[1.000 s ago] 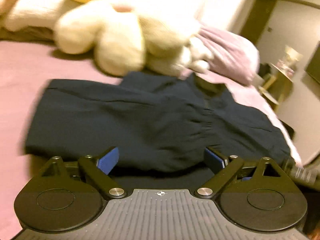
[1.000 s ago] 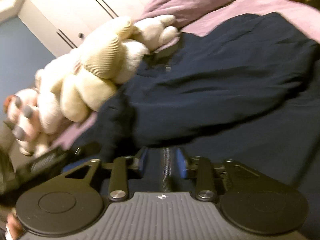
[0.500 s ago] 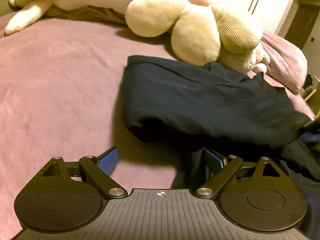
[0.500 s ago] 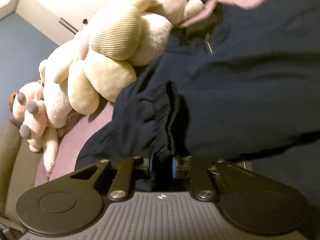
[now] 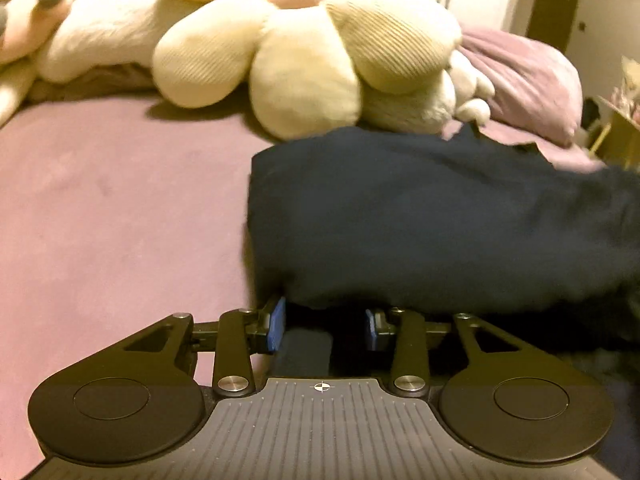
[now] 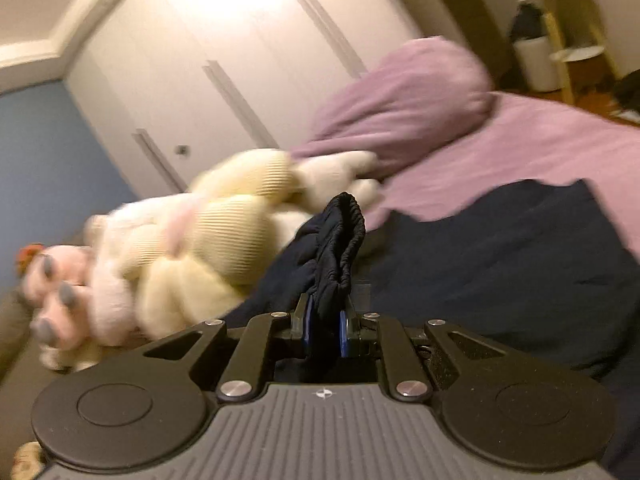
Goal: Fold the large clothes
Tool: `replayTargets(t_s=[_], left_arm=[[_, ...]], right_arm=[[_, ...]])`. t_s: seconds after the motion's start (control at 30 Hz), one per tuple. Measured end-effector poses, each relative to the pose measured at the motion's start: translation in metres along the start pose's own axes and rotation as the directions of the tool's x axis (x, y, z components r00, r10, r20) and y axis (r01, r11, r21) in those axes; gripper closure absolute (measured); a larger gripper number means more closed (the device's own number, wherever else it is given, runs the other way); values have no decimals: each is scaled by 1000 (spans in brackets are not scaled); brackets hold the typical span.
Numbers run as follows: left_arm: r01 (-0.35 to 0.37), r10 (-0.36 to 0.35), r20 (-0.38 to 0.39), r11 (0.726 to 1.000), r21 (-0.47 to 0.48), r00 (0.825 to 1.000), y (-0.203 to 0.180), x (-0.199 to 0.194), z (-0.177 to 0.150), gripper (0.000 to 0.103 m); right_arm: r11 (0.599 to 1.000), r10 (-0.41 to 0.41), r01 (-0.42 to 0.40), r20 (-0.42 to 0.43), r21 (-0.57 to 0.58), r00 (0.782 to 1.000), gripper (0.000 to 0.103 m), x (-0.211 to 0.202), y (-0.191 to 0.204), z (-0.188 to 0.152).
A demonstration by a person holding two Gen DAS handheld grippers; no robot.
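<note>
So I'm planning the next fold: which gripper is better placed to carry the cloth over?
Right. The right gripper is shut on the navy garment's gathered cuff; the left gripper isn't yet closed.

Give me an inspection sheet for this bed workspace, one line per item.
Surface: purple bed sheet, bare to the left of the garment.
Job's things: dark navy garment, lying bunched; its gathered cuff is lifted.
Clutter: cream plush toy touching the garment's far edge; pink plush; purple pillow.
Grippers: left gripper partly closed at the garment's near edge, grip uncertain; right gripper clamped on the cuff.
Cables: nothing seen.
Surroundings: white wardrobe, blue wall, shelf.
</note>
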State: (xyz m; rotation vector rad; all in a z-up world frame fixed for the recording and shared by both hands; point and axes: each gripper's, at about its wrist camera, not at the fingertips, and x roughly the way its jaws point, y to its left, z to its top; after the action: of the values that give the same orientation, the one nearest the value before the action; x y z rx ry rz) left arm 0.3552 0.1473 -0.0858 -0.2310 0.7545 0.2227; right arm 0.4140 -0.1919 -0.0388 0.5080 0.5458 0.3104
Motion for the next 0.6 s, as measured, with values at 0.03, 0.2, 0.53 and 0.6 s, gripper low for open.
replayTargets(t_s=[0.03, 0.2, 0.53, 0.6], left_arm=[[22, -22, -11, 1000, -3, 1000, -2, 1, 0, 60], [14, -14, -1, 1000, 19, 1000, -5, 2, -6, 58], [84, -84, 5, 996, 22, 996, -12, -10, -1, 35], [86, -86, -12, 996, 21, 996, -9, -12, -4, 28]], right_arm=[[998, -57, 57, -1, -7, 998, 91, 3, -11, 0], [963, -268, 270, -135, -6, 954, 91, 39, -70, -19], [950, -281, 286, 58, -126, 958, 91, 13, -55, -5], [940, -316, 320, 48, -122, 948, 91, 16, -61, -5]])
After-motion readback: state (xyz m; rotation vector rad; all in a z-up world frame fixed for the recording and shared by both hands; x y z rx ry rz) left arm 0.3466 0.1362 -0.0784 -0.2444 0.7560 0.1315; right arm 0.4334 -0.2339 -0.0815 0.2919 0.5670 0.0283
